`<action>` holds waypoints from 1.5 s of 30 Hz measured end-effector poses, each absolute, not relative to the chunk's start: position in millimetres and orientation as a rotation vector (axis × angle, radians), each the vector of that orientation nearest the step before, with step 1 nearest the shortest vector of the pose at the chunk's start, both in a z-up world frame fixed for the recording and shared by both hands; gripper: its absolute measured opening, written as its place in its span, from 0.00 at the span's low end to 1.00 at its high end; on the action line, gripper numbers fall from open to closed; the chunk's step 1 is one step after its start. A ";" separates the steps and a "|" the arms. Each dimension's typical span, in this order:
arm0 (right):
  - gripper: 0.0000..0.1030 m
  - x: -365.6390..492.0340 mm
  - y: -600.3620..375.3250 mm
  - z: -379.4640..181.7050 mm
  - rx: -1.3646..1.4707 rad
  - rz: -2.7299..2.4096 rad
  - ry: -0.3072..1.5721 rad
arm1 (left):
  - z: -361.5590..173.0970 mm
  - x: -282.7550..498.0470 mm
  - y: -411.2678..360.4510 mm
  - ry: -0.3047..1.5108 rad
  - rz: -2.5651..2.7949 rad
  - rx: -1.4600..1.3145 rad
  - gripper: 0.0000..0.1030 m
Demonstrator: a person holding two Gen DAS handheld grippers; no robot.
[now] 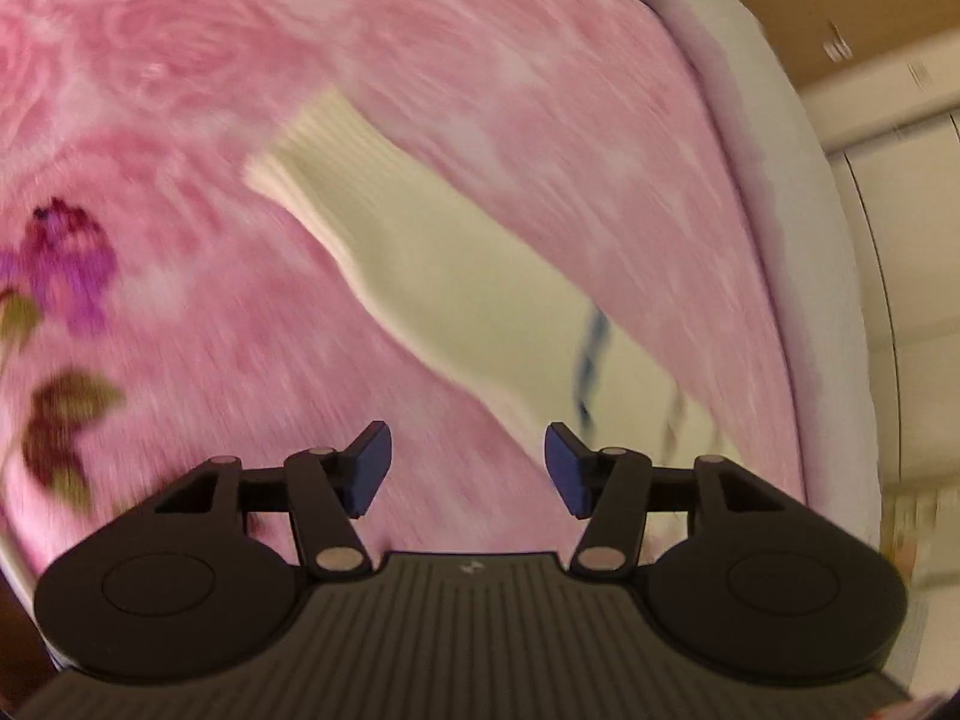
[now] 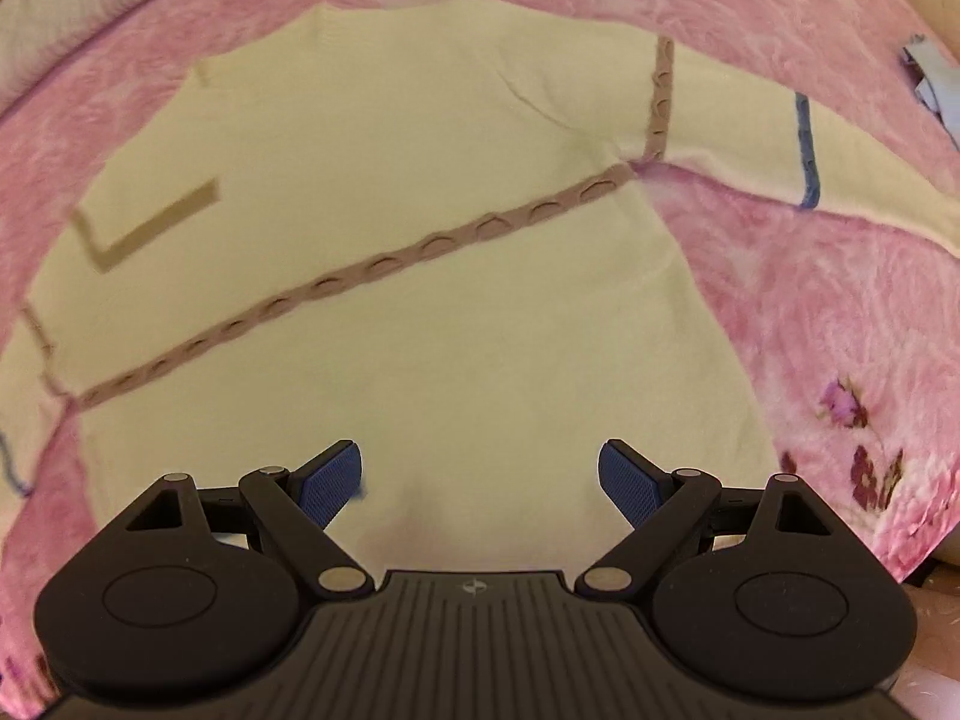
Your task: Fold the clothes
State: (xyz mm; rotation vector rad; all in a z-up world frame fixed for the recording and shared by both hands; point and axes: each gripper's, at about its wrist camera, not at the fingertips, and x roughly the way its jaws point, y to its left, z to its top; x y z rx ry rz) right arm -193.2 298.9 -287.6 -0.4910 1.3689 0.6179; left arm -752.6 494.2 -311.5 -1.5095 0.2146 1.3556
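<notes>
A cream knit sweater (image 2: 372, 192) lies flat on a pink floral blanket (image 2: 810, 300), with a taupe stripe (image 2: 360, 267) across the chest and a blue band on one sleeve. My right gripper (image 2: 480, 483) hovers open over the sweater's lower body, nothing between its fingers. In the left wrist view one sleeve (image 1: 420, 252) stretches out across the blanket (image 1: 180, 150), its ribbed cuff (image 1: 300, 162) at the far end. My left gripper (image 1: 468, 468) is open just beside the sleeve's near part, holding nothing. The left view is motion-blurred.
A white padded edge (image 1: 750, 120) borders the blanket on the right in the left wrist view, with pale furniture (image 1: 912, 240) beyond. A small blue-grey cloth (image 2: 933, 84) lies at the far right of the blanket in the right wrist view.
</notes>
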 end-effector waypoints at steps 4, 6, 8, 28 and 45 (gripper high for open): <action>0.86 -188.6 302.4 -303.9 -0.527 0.602 1.358 | -337.7 -771.8 511.2 0.163 1.455 -1.513 0.46; 0.86 -186.0 301.5 -310.1 -0.540 0.595 1.357 | -347.7 -777.0 515.1 0.140 1.502 -1.508 0.37; 0.86 -182.8 299.0 -315.5 -0.550 0.585 1.361 | -350.9 -778.6 519.1 0.119 1.530 -1.488 0.34; 0.86 -69.5 247.8 -303.2 -0.402 0.524 1.371 | -246.1 -421.9 482.6 0.430 0.500 -0.957 0.26; 0.50 -92.1 319.4 -361.1 0.200 0.966 1.609 | -294.0 -496.2 492.2 0.709 0.751 -1.116 0.30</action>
